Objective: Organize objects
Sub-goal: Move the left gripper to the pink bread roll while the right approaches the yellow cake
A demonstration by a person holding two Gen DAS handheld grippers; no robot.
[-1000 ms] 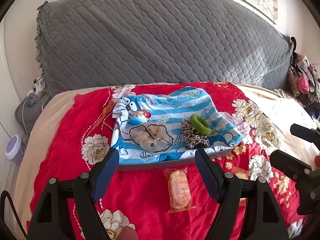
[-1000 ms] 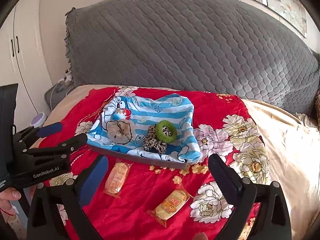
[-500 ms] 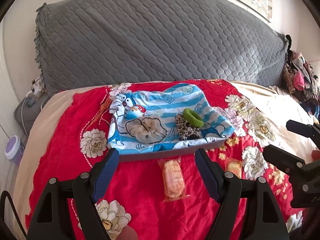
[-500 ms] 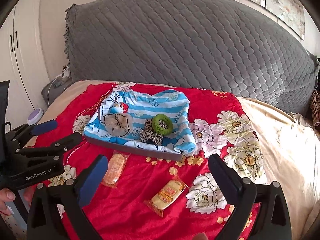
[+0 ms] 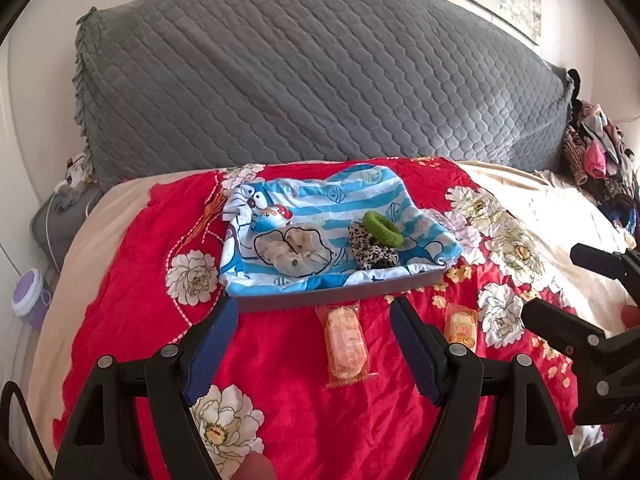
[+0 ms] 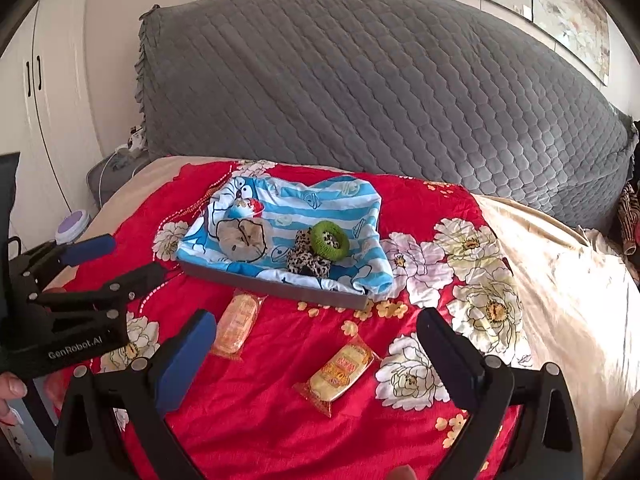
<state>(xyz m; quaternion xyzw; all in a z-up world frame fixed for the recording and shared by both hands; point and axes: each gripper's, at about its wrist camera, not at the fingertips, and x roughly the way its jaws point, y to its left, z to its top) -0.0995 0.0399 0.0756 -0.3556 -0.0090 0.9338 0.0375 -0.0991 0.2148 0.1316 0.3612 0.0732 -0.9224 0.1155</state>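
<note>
Step in hand, by my reading: approach, nothing gripped yet. Left gripper (image 5: 312, 336) jaws spread wide, empty, hovering over red bedspread (image 5: 132, 280) just short of grey tray (image 5: 340, 300) front edge. Orange snack packet (image 5: 346, 342) lies between its fingers, near tray front edge. Right gripper (image 6: 316, 356) jaws likewise spread, empty; yellow snack packet (image 6: 340, 370) lies between them, farther toward bed's front edge. Tray holds green scrunchie (image 6: 329, 240), leopard scrunchie (image 6: 308, 262), cream scrunchie (image 6: 242, 238). Next move likely: lower, centre fingers across packet's narrow width, close gently, lift into tray
</note>
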